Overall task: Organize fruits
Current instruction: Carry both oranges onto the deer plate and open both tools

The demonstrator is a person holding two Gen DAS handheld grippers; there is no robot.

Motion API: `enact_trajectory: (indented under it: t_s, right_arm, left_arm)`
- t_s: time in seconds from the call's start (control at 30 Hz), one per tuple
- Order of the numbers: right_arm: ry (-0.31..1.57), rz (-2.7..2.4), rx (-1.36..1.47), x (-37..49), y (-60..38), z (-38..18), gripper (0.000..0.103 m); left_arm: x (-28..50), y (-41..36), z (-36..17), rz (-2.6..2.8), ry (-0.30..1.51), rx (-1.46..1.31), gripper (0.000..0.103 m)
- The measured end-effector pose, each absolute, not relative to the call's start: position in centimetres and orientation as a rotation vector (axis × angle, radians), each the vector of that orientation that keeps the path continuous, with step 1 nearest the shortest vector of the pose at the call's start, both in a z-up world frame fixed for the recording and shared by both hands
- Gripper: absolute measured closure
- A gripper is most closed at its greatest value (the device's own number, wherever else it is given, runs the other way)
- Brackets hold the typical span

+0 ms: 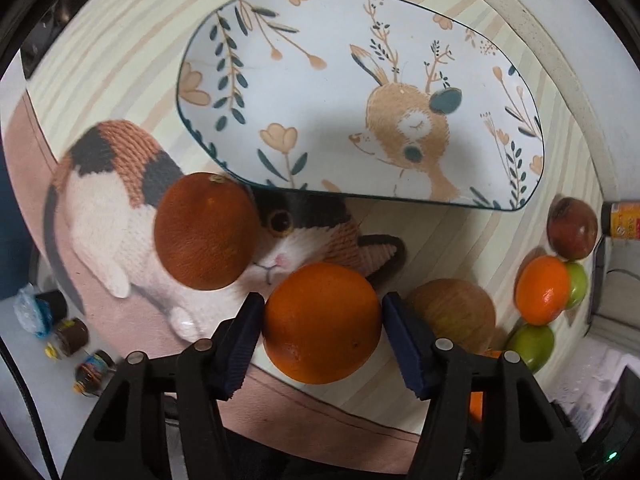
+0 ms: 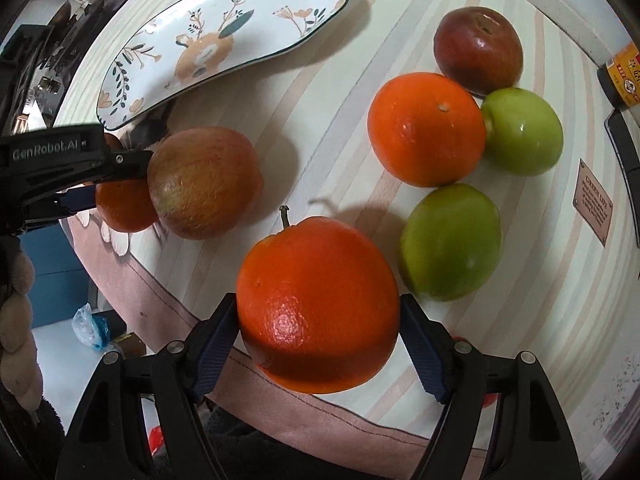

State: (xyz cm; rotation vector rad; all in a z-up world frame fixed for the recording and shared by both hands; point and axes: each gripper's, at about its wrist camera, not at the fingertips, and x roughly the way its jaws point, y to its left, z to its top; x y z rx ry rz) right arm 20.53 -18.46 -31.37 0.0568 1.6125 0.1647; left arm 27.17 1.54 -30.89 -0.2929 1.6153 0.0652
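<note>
Glossy oblong ceramic plate (image 1: 320,40), deer-printed, lies on the striped table mat (image 2: 320,80). Left gripper (image 1: 322,334) clamps a pebbled round orange (image 1: 322,322) just below the plate; right gripper (image 2: 318,346) clamps a stemmed orange (image 2: 318,306) near two smooth green apples (image 2: 450,242).

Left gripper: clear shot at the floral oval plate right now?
Probably yes. The left gripper is shut on an orange, and the floral oval plate sits just ahead, empty; only the darker orange flanks the path.
</note>
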Motion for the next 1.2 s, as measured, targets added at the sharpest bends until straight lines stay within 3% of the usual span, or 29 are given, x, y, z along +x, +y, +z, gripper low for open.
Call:
enact_trajectory:
  t_s: [0.3, 0.5, 0.8, 1.2]
  right_arm:
    - [1.557, 0.229, 0.157, 21.8, -19.1, -26.7, 0.023]
    - [1.477, 0.288, 0.201, 28.2, -18.4, -22.0, 0.023]
    - [1.488, 0.274, 0.108, 41.5, -13.5, -26.0, 0.023]
    - [1.557, 0.255, 0.048, 45.1, -10.9, -30.6, 0.022]
  left_arm:
    - [25.5, 2.0, -24.8, 0.016, 1.553, -0.345, 0.045]
    - [29.9, 2.8, -20.7, -0.021, 1.474, -0.383, 0.045]
    - [39.3, 5.5, -24.6, 0.07, 1.523, -0.344, 0.045]
    - [43.3, 6.3, -29.2, 0.092, 1.646, -0.345, 0.044]
